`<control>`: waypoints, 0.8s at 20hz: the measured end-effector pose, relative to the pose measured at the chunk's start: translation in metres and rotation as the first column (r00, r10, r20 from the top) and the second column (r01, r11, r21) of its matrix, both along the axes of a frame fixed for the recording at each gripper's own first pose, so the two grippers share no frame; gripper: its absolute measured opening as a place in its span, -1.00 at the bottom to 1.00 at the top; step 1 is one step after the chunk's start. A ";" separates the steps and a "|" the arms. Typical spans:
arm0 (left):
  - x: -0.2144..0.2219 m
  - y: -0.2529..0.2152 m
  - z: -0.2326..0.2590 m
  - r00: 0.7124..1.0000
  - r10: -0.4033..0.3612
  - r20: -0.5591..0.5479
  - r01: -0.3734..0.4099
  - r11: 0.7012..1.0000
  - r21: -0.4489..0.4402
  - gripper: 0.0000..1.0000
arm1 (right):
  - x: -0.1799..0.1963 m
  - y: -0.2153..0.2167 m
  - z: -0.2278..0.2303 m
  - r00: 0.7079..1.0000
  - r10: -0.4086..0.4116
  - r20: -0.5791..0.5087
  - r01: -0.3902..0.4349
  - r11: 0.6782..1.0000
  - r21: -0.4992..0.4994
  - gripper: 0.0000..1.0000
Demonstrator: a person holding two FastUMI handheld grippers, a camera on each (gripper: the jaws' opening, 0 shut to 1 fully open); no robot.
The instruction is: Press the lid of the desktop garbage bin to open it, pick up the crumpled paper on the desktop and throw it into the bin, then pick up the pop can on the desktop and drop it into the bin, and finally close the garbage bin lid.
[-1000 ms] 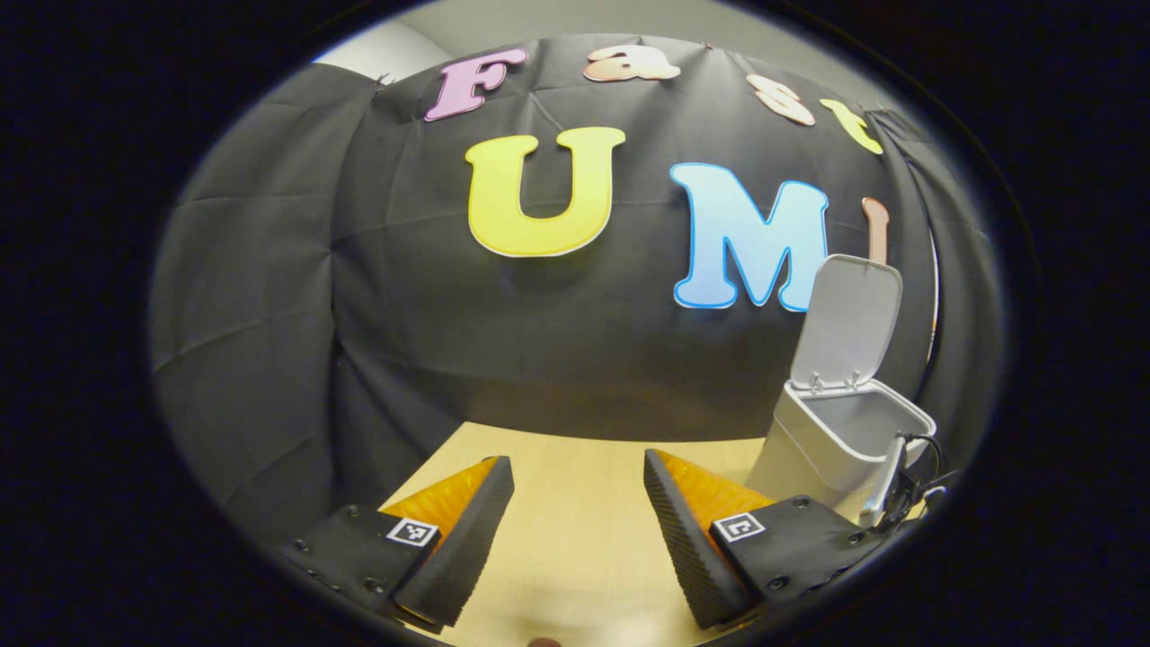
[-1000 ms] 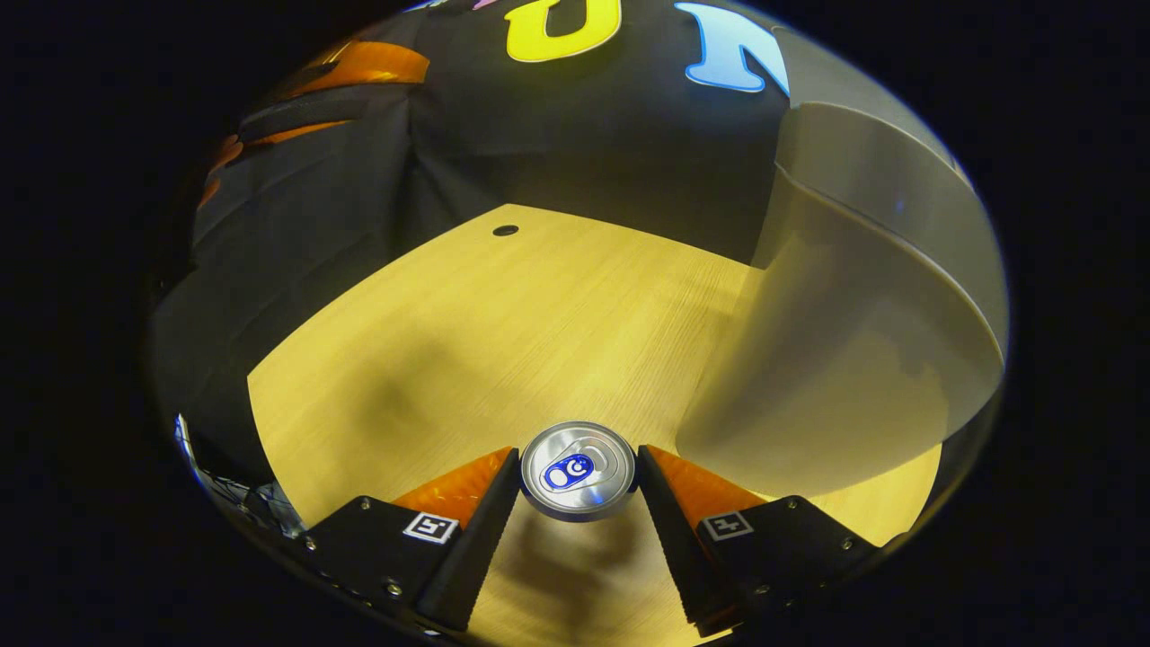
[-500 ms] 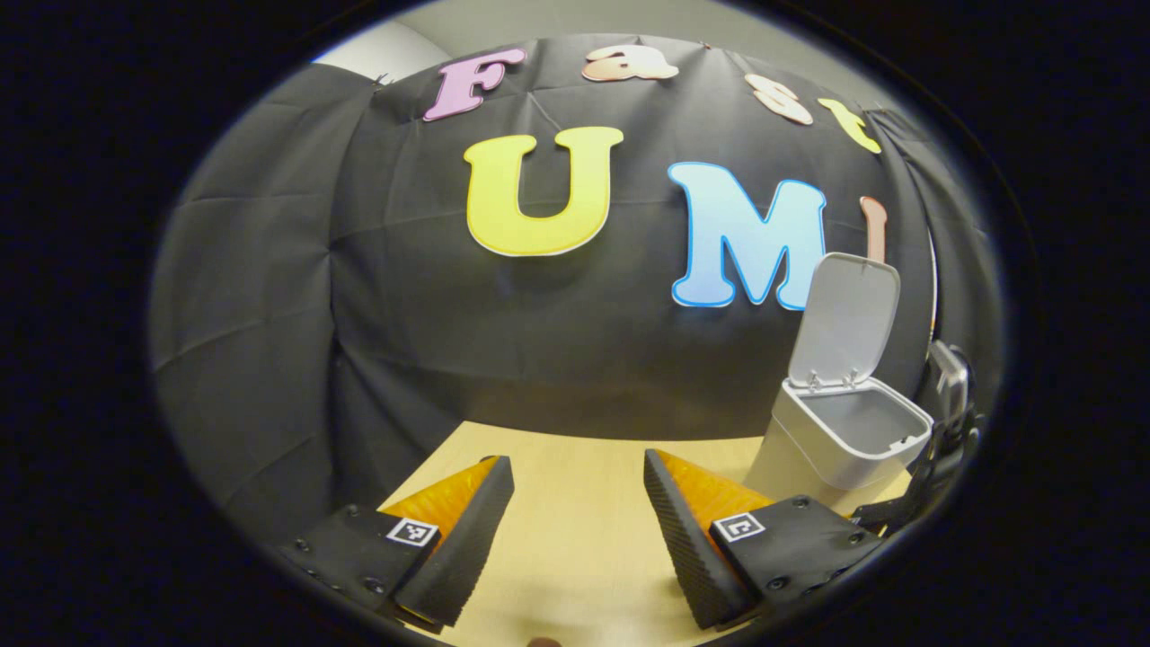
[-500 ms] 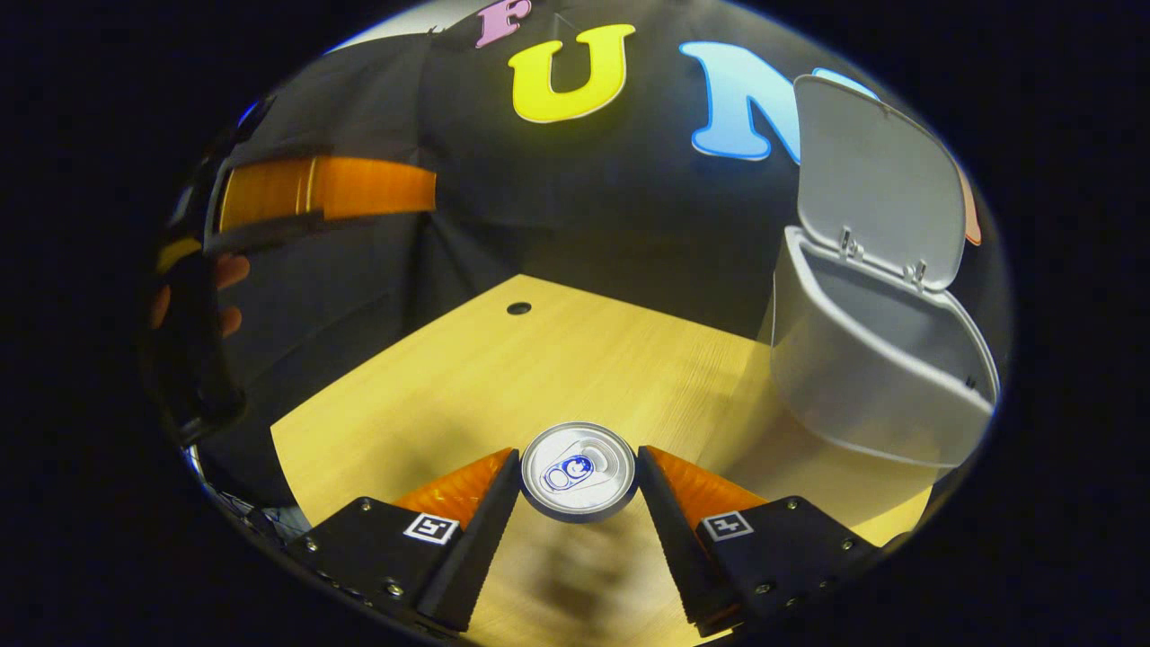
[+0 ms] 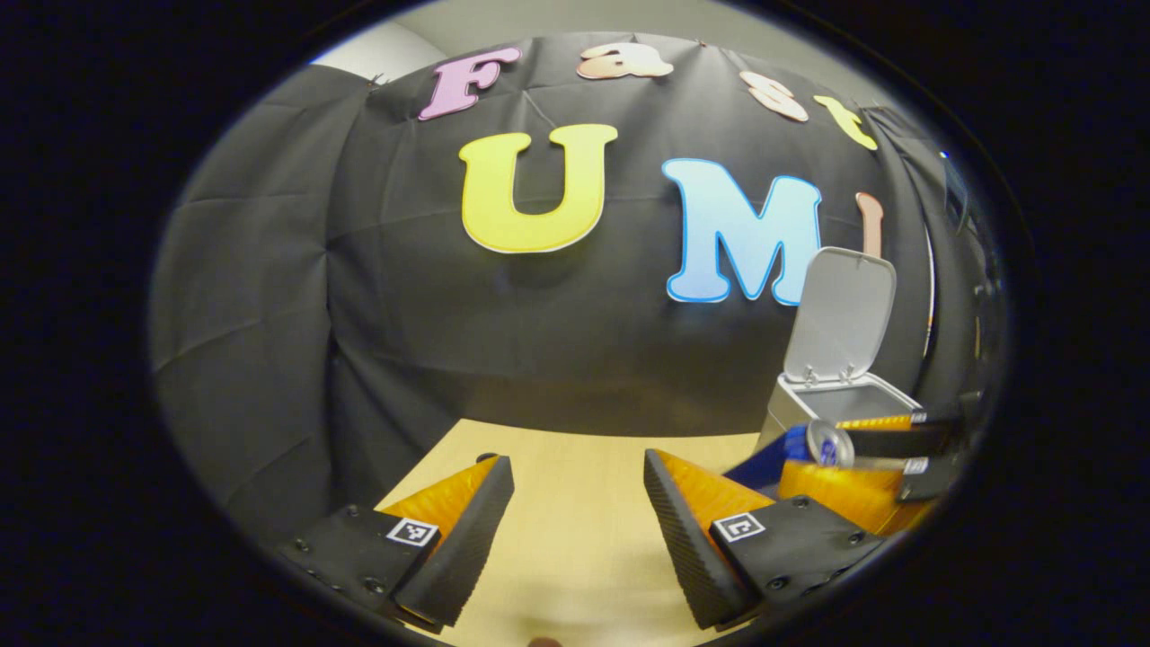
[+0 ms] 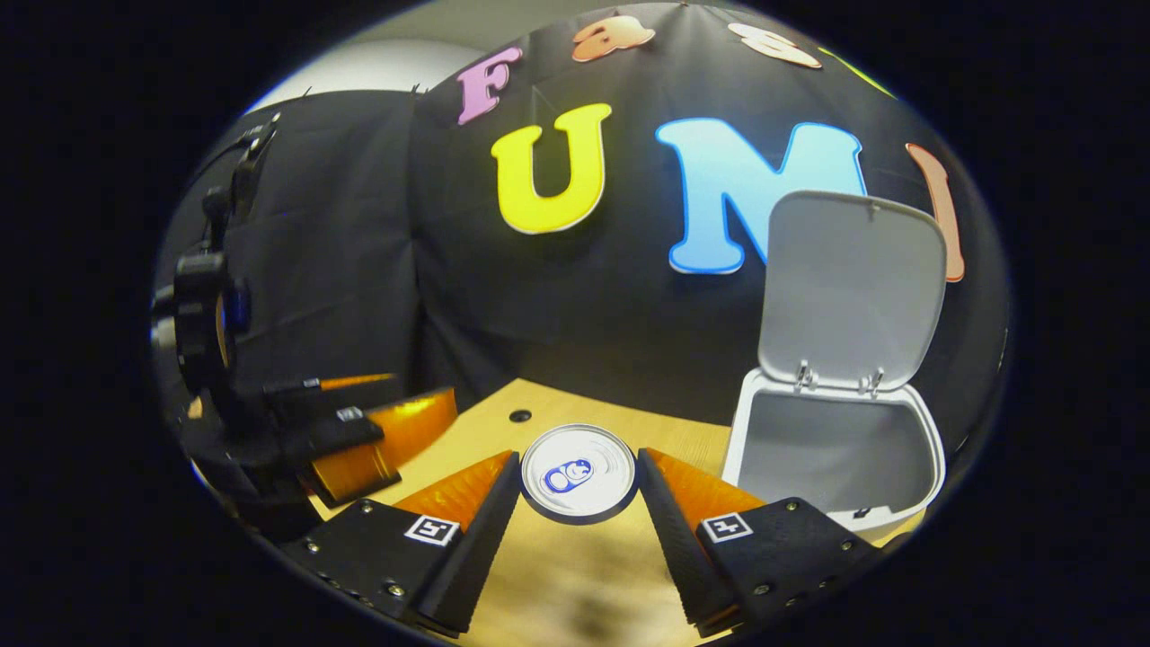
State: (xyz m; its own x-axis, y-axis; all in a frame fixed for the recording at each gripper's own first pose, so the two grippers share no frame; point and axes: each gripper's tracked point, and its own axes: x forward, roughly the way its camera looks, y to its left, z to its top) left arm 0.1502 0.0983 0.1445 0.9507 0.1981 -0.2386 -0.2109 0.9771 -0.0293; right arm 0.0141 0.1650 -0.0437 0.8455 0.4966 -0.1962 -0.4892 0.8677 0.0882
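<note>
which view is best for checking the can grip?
Right gripper view: the can sits end-on between the right claw's fingers, both pressing its sides. Left gripper view shows the can small and far off, near the bin, partly hidden.

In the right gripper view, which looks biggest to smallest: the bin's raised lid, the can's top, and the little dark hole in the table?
1. Bin lid, largest as it looks.
2. Can top, held between the right gripper jaws; it sits very near the camera, so it looks enlarged.
3. Hole in the table, smallest.
</note>
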 end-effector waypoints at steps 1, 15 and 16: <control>0.000 -0.001 0.000 1.000 -0.002 -0.001 0.002 1.000 0.001 0.92 | 0.001 -0.004 0.011 1.000 -0.016 0.014 0.015 0.999 0.032 0.65; 0.007 -0.006 0.000 1.000 -0.018 -0.008 0.018 1.000 -0.002 0.91 | 0.035 -0.138 0.092 0.925 -0.336 0.176 0.318 0.940 0.124 0.65; 0.008 -0.004 -0.001 1.000 -0.018 -0.011 0.018 1.000 -0.004 0.92 | 0.037 -0.147 0.088 0.920 -0.354 0.170 0.337 0.934 0.119 0.65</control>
State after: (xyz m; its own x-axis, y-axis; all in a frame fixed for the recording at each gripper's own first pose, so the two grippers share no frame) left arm 0.1579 0.0938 0.1435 0.9515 0.1798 -0.2497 -0.1935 0.9806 -0.0313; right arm 0.0514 0.0182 0.0446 0.9845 0.1748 0.0111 -0.1750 0.9788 0.1067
